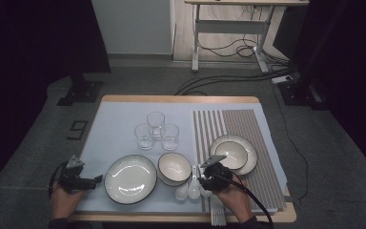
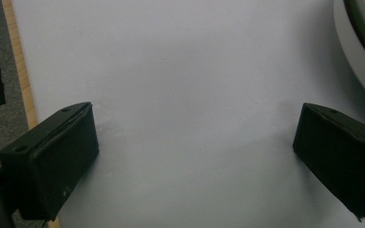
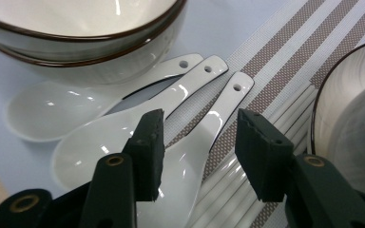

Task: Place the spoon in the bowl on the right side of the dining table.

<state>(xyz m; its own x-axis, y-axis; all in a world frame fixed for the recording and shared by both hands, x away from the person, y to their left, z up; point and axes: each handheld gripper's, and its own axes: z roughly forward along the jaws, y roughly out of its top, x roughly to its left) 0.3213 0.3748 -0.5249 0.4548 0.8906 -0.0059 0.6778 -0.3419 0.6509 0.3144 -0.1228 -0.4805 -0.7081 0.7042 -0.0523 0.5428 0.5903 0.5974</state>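
Three white ceramic spoons [image 1: 190,190] lie side by side at the seam between the white mat [image 1: 116,119] and the striped placemat [image 1: 240,124]. My right gripper [image 1: 201,179] hovers just over them. In the right gripper view its jaws stand apart astride the rightmost spoon [image 3: 228,97], and the pads are not pressing on it; my right gripper [image 3: 199,142] is open. White chopsticks [image 3: 290,111] lie right beside that spoon. My left gripper [image 1: 97,180] rests at the table's front left, open wide over bare white mat [image 2: 185,71], holding nothing.
A large dark-rimmed plate [image 1: 130,179] sits right of the left gripper. Stacked bowls [image 1: 174,168] stand behind the spoons. A bowl on a plate [image 1: 233,153] sits on the striped placemat. Three glasses [image 1: 156,129] stand mid-table. The wooden table edge [image 2: 19,71] is by the left jaw.
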